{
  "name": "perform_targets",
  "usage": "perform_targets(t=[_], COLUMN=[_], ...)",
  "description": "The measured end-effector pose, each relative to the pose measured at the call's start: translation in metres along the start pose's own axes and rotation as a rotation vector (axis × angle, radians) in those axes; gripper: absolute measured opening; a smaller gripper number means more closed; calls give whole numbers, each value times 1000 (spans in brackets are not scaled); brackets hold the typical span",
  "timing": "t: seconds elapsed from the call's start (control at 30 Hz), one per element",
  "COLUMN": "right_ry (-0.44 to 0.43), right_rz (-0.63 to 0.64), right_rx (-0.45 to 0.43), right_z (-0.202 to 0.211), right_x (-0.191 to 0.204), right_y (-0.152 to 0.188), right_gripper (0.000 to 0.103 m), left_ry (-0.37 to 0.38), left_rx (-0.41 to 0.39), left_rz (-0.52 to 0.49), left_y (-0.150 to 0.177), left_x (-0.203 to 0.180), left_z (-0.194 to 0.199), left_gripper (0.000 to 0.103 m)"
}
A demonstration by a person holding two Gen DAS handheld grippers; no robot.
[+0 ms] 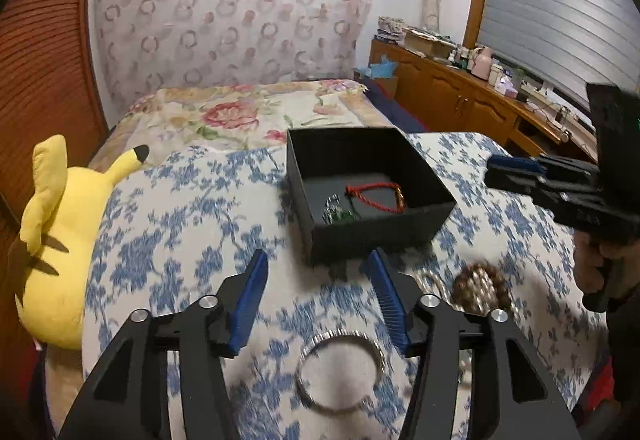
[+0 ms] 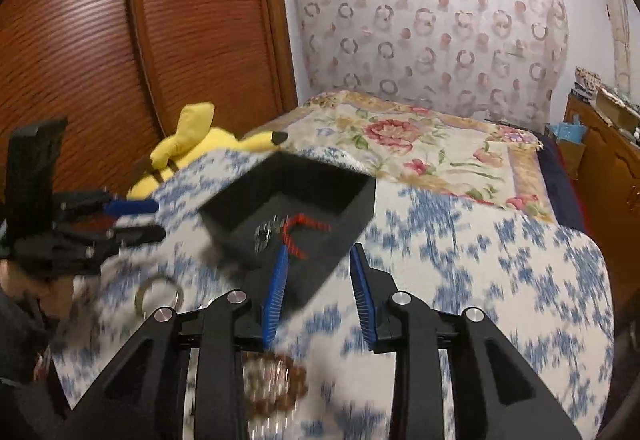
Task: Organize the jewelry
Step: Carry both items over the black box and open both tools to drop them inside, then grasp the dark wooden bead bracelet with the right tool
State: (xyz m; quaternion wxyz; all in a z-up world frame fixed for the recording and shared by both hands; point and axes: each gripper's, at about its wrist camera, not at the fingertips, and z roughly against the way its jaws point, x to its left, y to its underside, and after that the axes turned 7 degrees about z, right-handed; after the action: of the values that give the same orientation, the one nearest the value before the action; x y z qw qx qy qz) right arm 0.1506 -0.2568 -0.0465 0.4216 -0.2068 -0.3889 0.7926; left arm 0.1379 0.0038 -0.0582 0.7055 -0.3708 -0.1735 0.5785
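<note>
A black open box point(image 1: 376, 228) sits on the blue floral bedcover; it also shows in the right wrist view point(image 2: 320, 264). Inside lie a red cord bracelet point(image 1: 380, 192) point(image 2: 298, 232) and a silver-green piece point(image 1: 336, 210). A silver bangle point(image 1: 340, 374) point(image 2: 158, 294) lies on the cover below my open, empty left gripper point(image 1: 318, 260). A brown beaded bracelet point(image 1: 480, 288) point(image 2: 276, 380) lies to its right. My right gripper point(image 2: 318, 252) is open and empty, just in front of the box and above the beads; it shows side-on in the left wrist view point(image 1: 496, 170).
A yellow plush toy point(image 1: 60, 240) point(image 2: 200, 144) lies at the bed's left edge by a wooden slatted door point(image 2: 100, 40). A floral quilt point(image 1: 240, 116) covers the far bed. A wooden dresser point(image 1: 460, 96) with clutter stands at right.
</note>
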Motion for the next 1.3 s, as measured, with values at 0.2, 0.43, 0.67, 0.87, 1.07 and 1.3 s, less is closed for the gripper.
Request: perform_targets(t=[0.2, 0.43, 0.67, 0.87, 1.07, 1.3], right_ry=[-5, -24, -3, 30, 2, -21], right_rz=[21, -14, -77, -78, -74, -61], right_rx=[54, 101, 167, 202, 220, 159], right_z=[18, 13, -7, -15, -28, -14], right_x=[16, 25, 19, 10, 8, 13], right_y=[36, 56, 65, 64, 62, 57], right_gripper=[34, 34, 26, 25, 18, 15], left_ry=[-31, -49, -72, -85, -90, -104], left_rx=[30, 66, 90, 106, 111, 135], left_rz=[-6, -10, 1, -3, -9, -13], left_y=[26, 46, 57, 60, 59, 61], left_x=[-3, -5, -3, -4, -5, -6], left_z=[1, -4, -8, -13, -16, -21], left_gripper=[58, 66, 73, 74, 76, 78])
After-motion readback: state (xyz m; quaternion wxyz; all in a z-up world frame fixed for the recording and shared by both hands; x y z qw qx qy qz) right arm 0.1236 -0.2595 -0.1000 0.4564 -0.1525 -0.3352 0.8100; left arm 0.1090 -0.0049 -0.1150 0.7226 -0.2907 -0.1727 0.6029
